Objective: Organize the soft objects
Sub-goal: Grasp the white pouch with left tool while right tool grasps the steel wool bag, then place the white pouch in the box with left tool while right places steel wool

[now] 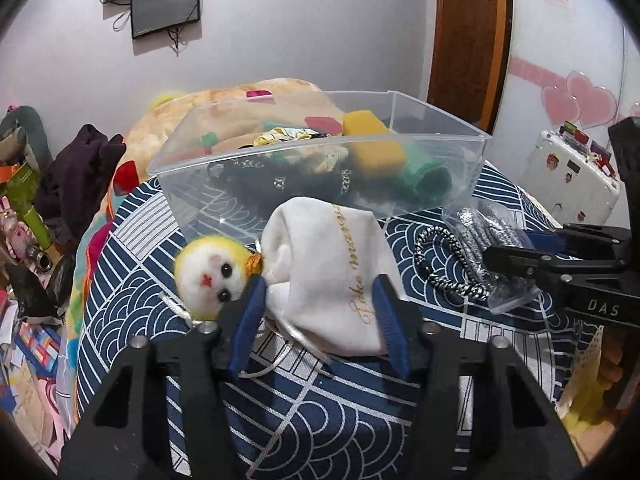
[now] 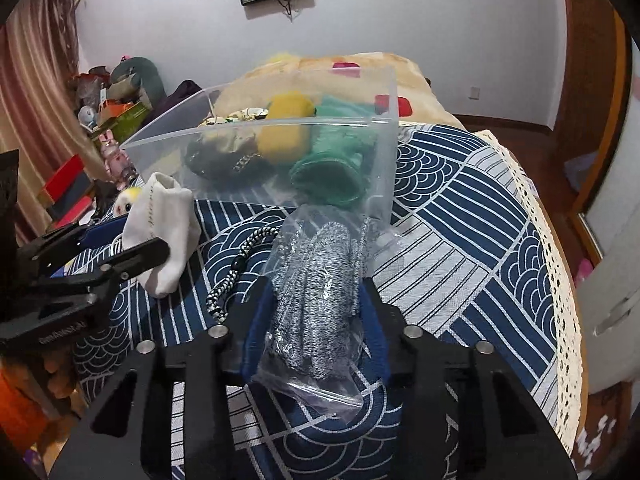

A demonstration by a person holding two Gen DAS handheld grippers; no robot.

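Black gripper bodies filled the foreground of both wrist views, over a blue patterned bedspread (image 1: 132, 280) with a clear bin (image 1: 320, 148) of soft items just beyond. Risk, as a judgement: the slick plastic bag (image 2: 316, 292) could slide out of a light pinch, and the white pouch (image 1: 332, 280) could sag free. The left gripper (image 1: 318, 320) stood wide apart, straddling the pouch beside a small doll head (image 1: 210, 272); the right gripper (image 2: 316, 320) flanked the bag, its grasp not determinable.
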